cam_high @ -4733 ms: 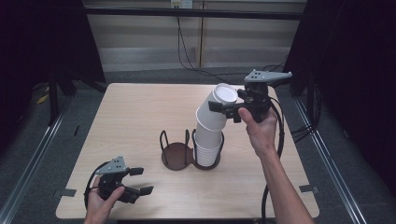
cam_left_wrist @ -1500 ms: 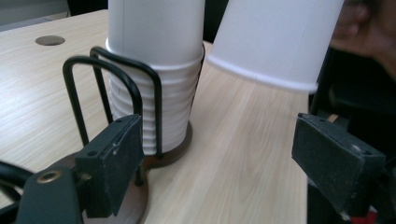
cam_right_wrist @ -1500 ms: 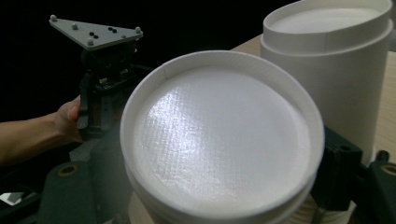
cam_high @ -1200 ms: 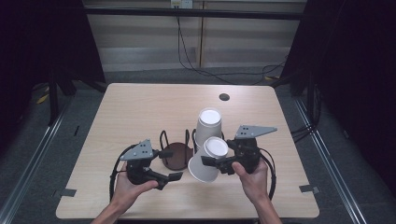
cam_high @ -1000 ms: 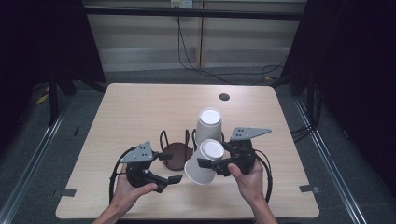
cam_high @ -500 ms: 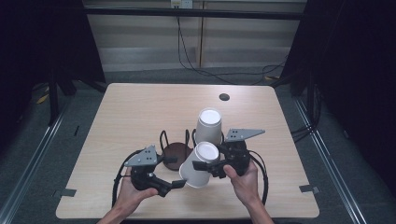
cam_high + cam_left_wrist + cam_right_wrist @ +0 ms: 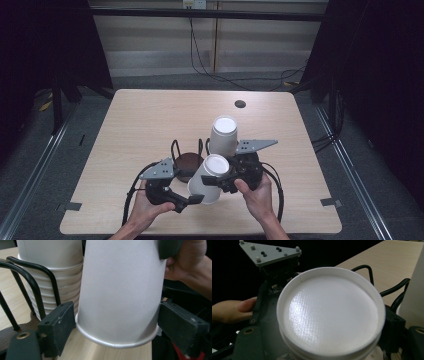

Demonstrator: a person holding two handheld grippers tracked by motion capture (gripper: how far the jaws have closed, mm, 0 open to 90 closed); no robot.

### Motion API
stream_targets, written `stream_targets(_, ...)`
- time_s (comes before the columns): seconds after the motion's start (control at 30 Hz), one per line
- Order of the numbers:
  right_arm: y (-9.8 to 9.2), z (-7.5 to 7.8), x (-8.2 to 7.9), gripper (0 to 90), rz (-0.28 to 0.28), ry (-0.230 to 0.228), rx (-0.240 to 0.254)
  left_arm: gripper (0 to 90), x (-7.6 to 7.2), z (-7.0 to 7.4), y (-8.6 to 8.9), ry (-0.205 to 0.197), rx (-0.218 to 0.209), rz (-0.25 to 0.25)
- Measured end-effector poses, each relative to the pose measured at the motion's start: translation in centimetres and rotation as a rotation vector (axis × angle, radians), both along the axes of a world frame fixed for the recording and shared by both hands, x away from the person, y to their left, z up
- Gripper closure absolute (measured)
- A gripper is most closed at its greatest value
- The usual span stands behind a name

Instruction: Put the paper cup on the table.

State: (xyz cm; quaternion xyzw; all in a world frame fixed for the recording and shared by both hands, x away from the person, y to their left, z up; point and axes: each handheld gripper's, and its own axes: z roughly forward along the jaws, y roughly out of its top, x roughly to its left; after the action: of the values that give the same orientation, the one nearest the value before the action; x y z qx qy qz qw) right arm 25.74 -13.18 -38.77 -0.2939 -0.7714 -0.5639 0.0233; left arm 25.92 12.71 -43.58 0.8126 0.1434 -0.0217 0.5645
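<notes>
Left hand-held gripper (image 7: 191, 199), low in the high view's centre, has its jaws spread to either side of the cup (image 7: 120, 290), close by the rim. They have just been opening, and the wall between them shows no dent, so I judge they are not squeezing. The right hand-held gripper (image 7: 226, 178), just right of it, pinches the same cup up near its base. One pad shows at the top right of the left gripper view, and the base faces the right gripper's camera.

The cup hangs upside down and tilted over the near part of the worktop (image 7: 140, 120), with its rim towards the lower left. A second edge peeks out under the base in the right gripper view, so this may be more than one cup nested together. I cannot tell for sure.

The step looks like a handover or a pull-apart between the two grippers. To do it well:
- The right grip should stay firm until the left has closed.
- The left jaws should close just above the rolled rim, where the paper is stiffest, and gently enough not to oval the mouth.
- Any pull should run along the cup's axis, not sideways.

Just beyond, at mid-frame, stands the wire holder (image 7: 186, 162). The stack (image 7: 223, 135) stands beside it, close enough to knock. Farther up is a small hole (image 7: 240, 104).
</notes>
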Motion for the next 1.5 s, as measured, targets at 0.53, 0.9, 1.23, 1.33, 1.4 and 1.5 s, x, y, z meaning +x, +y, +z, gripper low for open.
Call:
stream_targets(0.53,1.4,-0.6,-0.1,24.1,0.036,0.022,-0.003,7.3,-0.2,-1.0,-1.4,0.013,0.031,-0.015)
stream_targets(0.9,1.0,-0.6,0.4,23.5,0.052,0.040,0.016,12.9,-0.4,-1.0,-1.7,-0.009,0.043,-0.001)
stream_targets(1.23,1.4,-0.8,0.3,16.4,0.049,0.043,-0.011,16.3,-0.1,-0.8,-1.6,0.004,0.088,-0.002)
stream_targets(1.33,1.0,-0.9,0.5,14.8,0.048,0.077,0.001,17.3,-0.1,-0.8,-1.5,0.025,0.123,-0.016)
stream_targets(1.4,0.8,-0.9,0.5,14.8,0.053,0.082,0.001,17.5,-0.2,-0.8,-1.4,0.036,0.124,-0.024)
stream_targets(1.5,0.4,-0.7,0.4,14.7,0.053,0.071,0.017,17.6,-0.2,-0.7,-1.2,0.042,0.137,-0.024)
